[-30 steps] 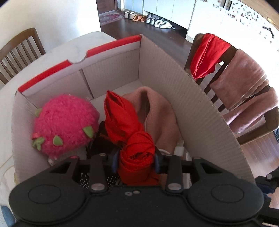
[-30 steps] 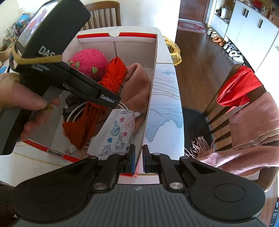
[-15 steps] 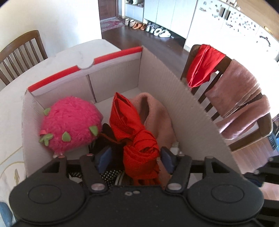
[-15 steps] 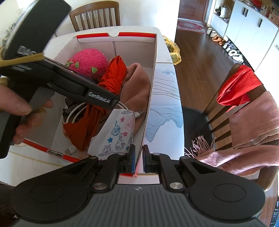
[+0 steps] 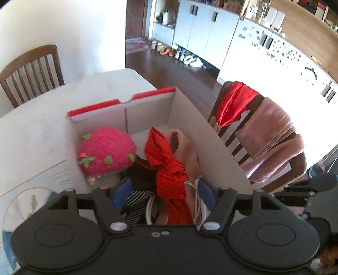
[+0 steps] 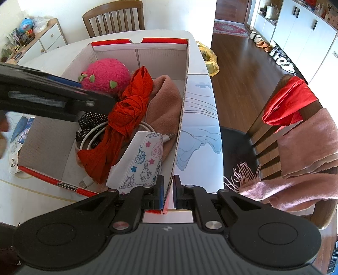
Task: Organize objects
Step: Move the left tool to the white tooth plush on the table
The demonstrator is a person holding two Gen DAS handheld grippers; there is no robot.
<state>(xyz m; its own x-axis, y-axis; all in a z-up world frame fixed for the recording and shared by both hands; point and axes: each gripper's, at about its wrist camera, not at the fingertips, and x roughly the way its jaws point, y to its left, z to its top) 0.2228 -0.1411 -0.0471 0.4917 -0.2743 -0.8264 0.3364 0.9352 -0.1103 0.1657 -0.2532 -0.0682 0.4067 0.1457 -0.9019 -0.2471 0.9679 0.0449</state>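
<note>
A cardboard box (image 6: 181, 118) with red-edged flaps stands on the white table. In it lie a knotted red scarf (image 6: 128, 112), a pink plush strawberry (image 6: 105, 72), a brown-pink fleece (image 6: 164, 101), a white cable (image 6: 93, 135), a dotted black cloth and a printed pouch (image 6: 141, 160). My left gripper (image 5: 162, 190) is open above the box, the red scarf (image 5: 166, 160) below between its fingers, and apart from them. It also shows from the side in the right wrist view (image 6: 52, 99). My right gripper (image 6: 168, 188) is shut on the box's right wall at its near corner.
A wooden chair (image 6: 295, 131) right of the table carries a red cloth (image 6: 289, 101) and pink scarves (image 6: 306, 143). Another chair (image 6: 114, 17) stands beyond the table's far end. A yellow bag (image 6: 208, 57) lies past the box. A small white object (image 6: 13, 162) lies left of the box.
My left gripper opened, let go of the red scarf and rose up and back from the box. The scarf now rests in the box. My right gripper kept its hold on the box wall.
</note>
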